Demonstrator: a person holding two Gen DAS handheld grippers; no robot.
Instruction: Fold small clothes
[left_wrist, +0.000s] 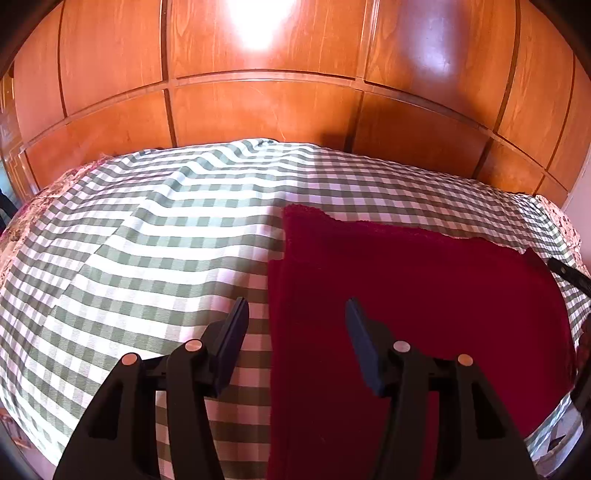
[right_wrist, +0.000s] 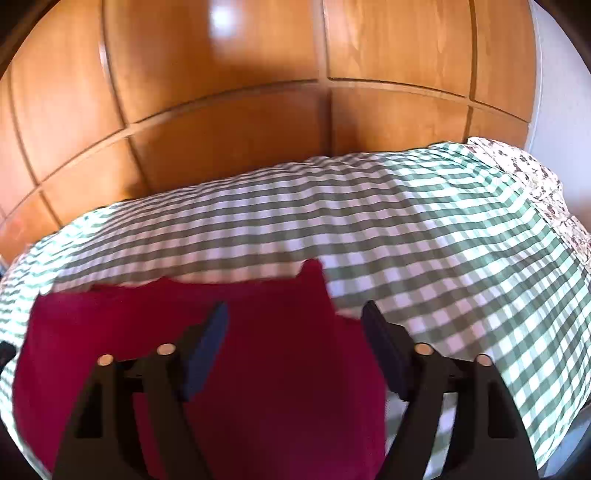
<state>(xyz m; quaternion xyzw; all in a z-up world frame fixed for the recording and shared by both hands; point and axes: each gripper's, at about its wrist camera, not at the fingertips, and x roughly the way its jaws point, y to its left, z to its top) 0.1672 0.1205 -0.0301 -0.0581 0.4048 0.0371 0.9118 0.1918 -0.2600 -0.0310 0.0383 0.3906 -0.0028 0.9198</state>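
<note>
A dark red garment lies flat on a green-and-white checked cloth. In the left wrist view it fills the right half, and its left edge runs down between my fingers. My left gripper is open and empty above that left edge. In the right wrist view the red garment lies at lower left, with its right edge between my fingers. My right gripper is open and empty above that right edge. The right gripper's tip shows at the garment's far right in the left wrist view.
The checked cloth covers a table standing against glossy wooden panels. A floral patterned underlayer shows at the table's edges. A white wall stands at the far right.
</note>
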